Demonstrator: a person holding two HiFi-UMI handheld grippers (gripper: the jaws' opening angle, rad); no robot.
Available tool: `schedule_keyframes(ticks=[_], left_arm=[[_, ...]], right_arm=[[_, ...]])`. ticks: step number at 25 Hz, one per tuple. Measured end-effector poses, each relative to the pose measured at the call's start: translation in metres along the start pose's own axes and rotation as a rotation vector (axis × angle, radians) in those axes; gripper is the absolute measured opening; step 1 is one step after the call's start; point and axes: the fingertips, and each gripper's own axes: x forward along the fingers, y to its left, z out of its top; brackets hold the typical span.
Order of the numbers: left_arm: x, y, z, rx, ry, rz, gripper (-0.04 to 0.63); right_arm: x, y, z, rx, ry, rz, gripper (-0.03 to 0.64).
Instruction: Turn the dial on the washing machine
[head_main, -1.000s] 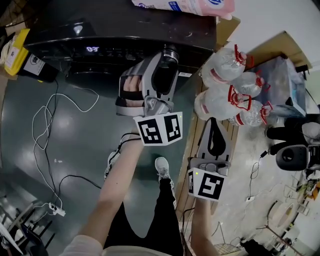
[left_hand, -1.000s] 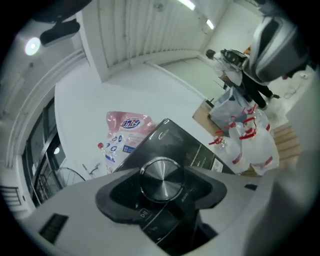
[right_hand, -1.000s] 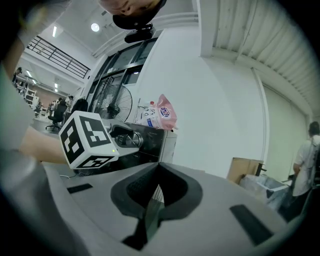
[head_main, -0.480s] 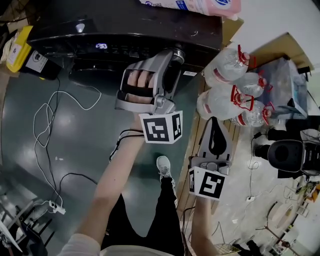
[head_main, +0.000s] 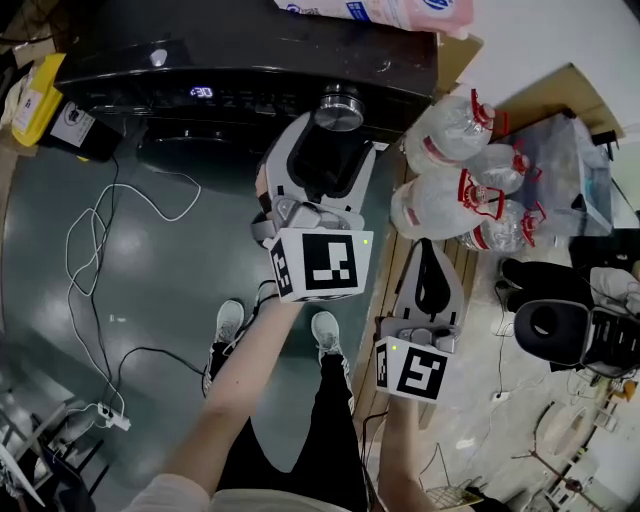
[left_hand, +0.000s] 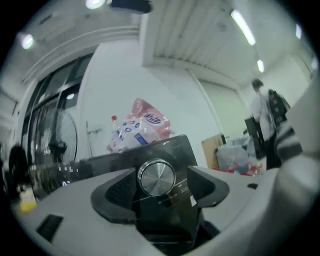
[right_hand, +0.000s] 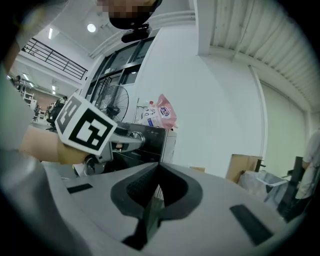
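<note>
The black washing machine (head_main: 250, 50) stands at the top of the head view, its round silver dial (head_main: 339, 108) on the front panel near the right corner. My left gripper (head_main: 328, 140) sits just short of the dial, level and open. Its jaws have just been opening. In the left gripper view the dial (left_hand: 156, 177) shows between the two dark pads with nothing pressing on it. My right gripper (head_main: 430, 245) hangs lower right, away from the machine, shut on nothing (right_hand: 159, 175).
Several large water bottles (head_main: 455, 190) with red caps stand right of the machine. A pink detergent bag (head_main: 385, 10) lies on its top. The panel display (head_main: 201, 92) glows. White cables (head_main: 100, 250) trail over the dark floor. A person (left_hand: 262, 115) stands far right.
The left gripper has rolled so that its marker cube faces the head camera. Its jaws have spread and drawn back a little, and the dial now shows bare beyond them. The right gripper has not moved.
</note>
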Motion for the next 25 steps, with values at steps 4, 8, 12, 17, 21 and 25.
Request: schedule_keyframes(ticks=[4, 8, 12, 17, 21, 25], left_arm=[[-0.002, 0.021, 0.002, -0.459, -0.06, 0.086, 0.31], [0.007, 0.023, 0.003, -0.617, -0.068, 0.093, 0.31], [0.013, 0.026, -0.006, -0.718, -0.049, 0.107, 0.31], [0.017, 0.023, -0.02, -0.813, -0.027, 0.108, 0.308], [0.02, 0.022, -0.018, -0.829, -0.048, 0.094, 0.276], [0.02, 0.021, -0.016, -0.8, -0.068, 0.097, 0.262]], right_arm=[[-0.004, -0.005, -0.003, 0.004, 0.008, -0.008, 0.003], [-0.007, -0.008, -0.007, 0.009, 0.015, -0.014, 0.003], [-0.009, -0.011, -0.009, 0.013, 0.018, -0.018, 0.003], [-0.009, -0.016, -0.013, 0.014, 0.024, -0.025, 0.003], [-0.009, -0.021, -0.017, 0.011, 0.032, -0.03, 0.003], [-0.008, -0.023, -0.022, 0.01, 0.041, -0.032, 0.003]])
